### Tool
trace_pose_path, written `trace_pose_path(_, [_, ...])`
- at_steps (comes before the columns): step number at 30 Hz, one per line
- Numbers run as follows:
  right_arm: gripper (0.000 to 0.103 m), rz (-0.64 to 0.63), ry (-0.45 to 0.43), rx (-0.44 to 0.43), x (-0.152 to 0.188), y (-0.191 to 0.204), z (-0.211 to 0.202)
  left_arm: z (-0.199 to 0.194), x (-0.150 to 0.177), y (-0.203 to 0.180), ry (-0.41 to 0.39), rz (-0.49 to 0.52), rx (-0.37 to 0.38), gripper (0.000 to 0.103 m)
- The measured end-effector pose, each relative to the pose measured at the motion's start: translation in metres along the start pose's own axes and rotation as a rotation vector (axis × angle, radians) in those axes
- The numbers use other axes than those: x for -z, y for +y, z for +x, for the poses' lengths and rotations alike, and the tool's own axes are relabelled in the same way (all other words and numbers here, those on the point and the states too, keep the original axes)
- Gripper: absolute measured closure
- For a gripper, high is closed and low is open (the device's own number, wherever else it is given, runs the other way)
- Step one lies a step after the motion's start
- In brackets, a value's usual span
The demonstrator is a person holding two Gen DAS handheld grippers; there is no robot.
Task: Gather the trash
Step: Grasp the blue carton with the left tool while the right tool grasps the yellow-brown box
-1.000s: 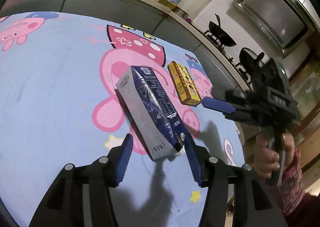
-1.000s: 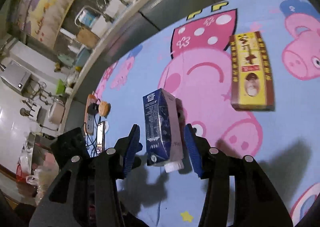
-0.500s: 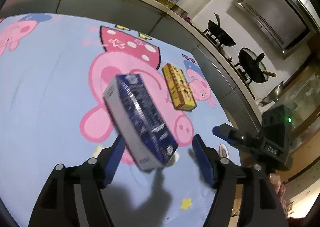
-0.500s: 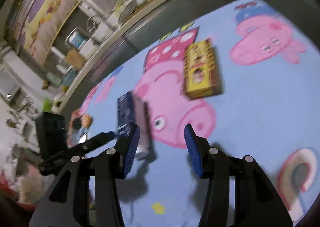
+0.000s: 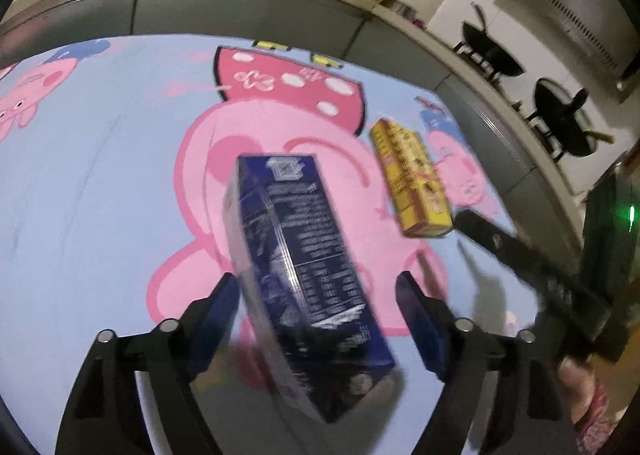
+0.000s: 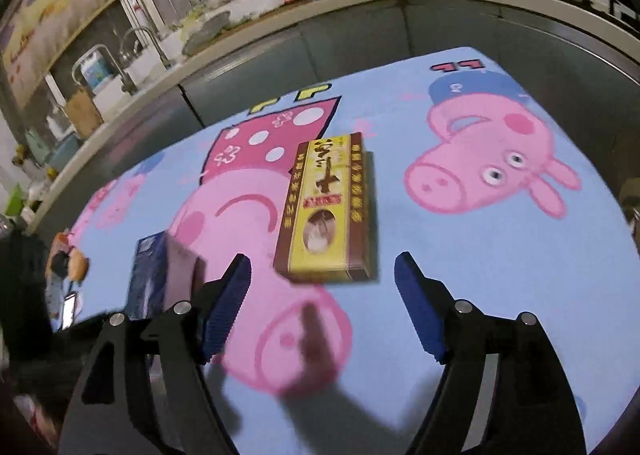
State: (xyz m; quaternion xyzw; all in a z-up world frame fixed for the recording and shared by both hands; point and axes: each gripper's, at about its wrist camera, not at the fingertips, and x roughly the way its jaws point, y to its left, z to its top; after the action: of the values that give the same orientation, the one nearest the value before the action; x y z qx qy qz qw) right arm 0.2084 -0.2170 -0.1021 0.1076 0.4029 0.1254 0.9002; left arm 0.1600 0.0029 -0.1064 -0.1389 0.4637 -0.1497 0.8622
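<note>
Cartons lie on a blue cartoon-pig cloth (image 5: 100,175). In the left wrist view the dark blue carton (image 5: 304,275) sits tilted between the spread jaws of the left gripper (image 5: 320,295); its near end is blurred, a clear gap shows beside the right pad, and whether the left pad touches it cannot be told. These jaws have just been opening. The yellow box (image 6: 328,211) lies flat farther off, just beyond the right gripper (image 6: 320,275), centred ahead of its wide jaws but not between the pads; those jaws have just been opening too, and nothing is between them. From there the blue carton stands left of the left finger.
</note>
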Motion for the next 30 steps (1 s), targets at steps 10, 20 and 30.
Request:
trace_pose_path(10, [0.044,-0.129,0.021,0.132,0.004,0.019,0.035,-0.008,0.011,-0.002,-0.01,0.066,0.019,0.045])
trace_pose_path(20, [0.044,-0.146,0.006,0.101,0.094,0.0,-0.056,-0.026,0.042,-0.023,0.052,0.214,0.147,0.047])
trace_pose_path(30, [0.033,-0.125,-0.007,0.197,0.144,-0.012,-0.088,-0.021,0.047,-0.019,0.077,0.154,0.14,0.037])
